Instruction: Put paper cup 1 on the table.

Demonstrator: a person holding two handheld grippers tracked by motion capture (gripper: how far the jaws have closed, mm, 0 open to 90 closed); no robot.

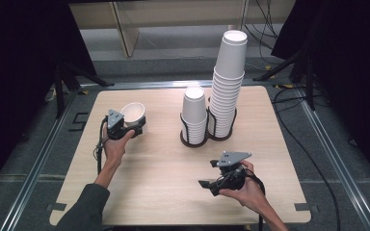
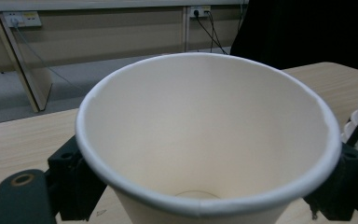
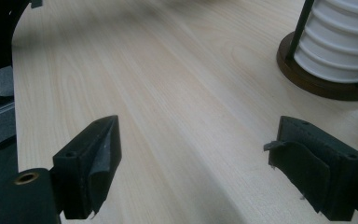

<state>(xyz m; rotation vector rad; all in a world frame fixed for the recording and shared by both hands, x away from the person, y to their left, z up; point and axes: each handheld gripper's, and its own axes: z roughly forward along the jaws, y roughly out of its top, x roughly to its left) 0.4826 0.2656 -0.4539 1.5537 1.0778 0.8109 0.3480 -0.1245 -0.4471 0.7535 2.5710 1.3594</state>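
The paper cup (image 2: 205,140) sits clamped between the left gripper's (image 2: 205,186) jaws.

White paper cup (image 1: 133,112), cream inside, pale grey-white rolled rim. Black plastic left gripper (image 1: 125,126), grey three-cornered top plate. Black plastic right gripper (image 1: 211,174), same grey plate. Light wood-grain table (image 1: 164,178). White ribbed cup stacks (image 1: 227,82). Dark brown wire holder (image 1: 192,139).
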